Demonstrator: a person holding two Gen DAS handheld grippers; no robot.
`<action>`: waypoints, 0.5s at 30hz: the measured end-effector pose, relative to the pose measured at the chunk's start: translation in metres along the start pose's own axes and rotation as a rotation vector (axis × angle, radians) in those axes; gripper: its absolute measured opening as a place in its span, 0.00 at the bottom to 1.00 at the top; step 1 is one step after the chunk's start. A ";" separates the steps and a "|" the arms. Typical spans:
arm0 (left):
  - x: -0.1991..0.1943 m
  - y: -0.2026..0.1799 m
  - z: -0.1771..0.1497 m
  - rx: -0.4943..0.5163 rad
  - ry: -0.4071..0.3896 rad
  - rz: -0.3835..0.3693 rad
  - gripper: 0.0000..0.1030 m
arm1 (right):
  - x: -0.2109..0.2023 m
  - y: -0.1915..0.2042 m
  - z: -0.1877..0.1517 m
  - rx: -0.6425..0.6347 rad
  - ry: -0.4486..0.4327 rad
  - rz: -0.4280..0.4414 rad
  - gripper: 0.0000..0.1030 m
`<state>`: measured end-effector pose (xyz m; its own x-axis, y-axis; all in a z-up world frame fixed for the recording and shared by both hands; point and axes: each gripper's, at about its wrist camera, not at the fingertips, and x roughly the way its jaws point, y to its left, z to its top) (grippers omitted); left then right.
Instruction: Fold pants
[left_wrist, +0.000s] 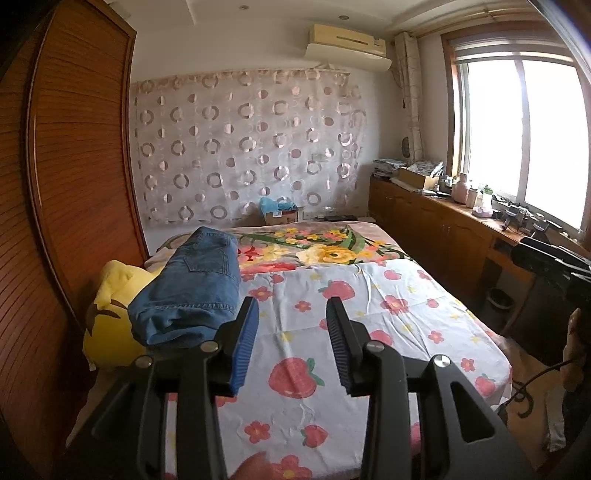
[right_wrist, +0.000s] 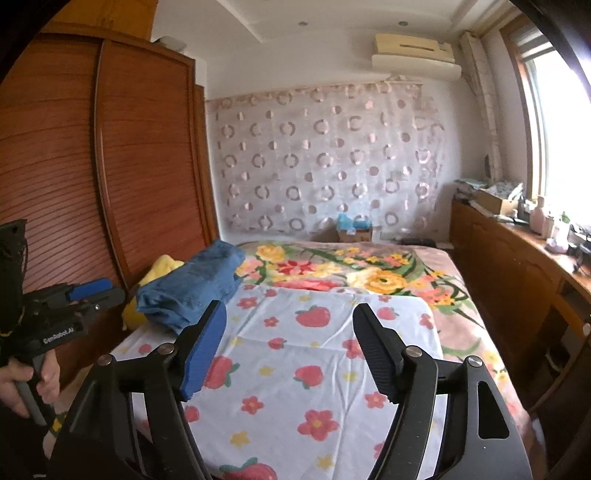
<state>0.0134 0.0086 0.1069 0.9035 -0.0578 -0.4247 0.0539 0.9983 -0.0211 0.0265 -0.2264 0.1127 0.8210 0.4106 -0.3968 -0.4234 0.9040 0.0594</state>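
Both claws wait above the bed, holding nothing.

The left gripper (left_wrist: 291, 347) and right gripper (right_wrist: 290, 350) are wide open. The blue pants (left_wrist: 192, 291) lie bunched at the middle left of the frame, on a yellow pillow (left_wrist: 107, 321). The folding looks not yet started; next, grab the pants and spread them on the strawberry sheet (left_wrist: 369, 332).
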 end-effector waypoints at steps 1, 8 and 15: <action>-0.001 -0.001 -0.001 0.000 -0.004 0.002 0.36 | -0.003 -0.002 -0.002 0.004 -0.002 -0.007 0.72; -0.003 -0.004 -0.006 -0.003 -0.007 0.020 0.37 | -0.009 -0.012 -0.014 0.026 0.011 -0.054 0.77; -0.006 -0.005 -0.009 -0.022 -0.007 0.044 0.37 | -0.009 -0.011 -0.020 0.022 0.012 -0.082 0.77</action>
<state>0.0038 0.0036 0.1009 0.9079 -0.0138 -0.4190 0.0046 0.9997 -0.0228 0.0158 -0.2425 0.0969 0.8477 0.3336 -0.4125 -0.3460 0.9371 0.0466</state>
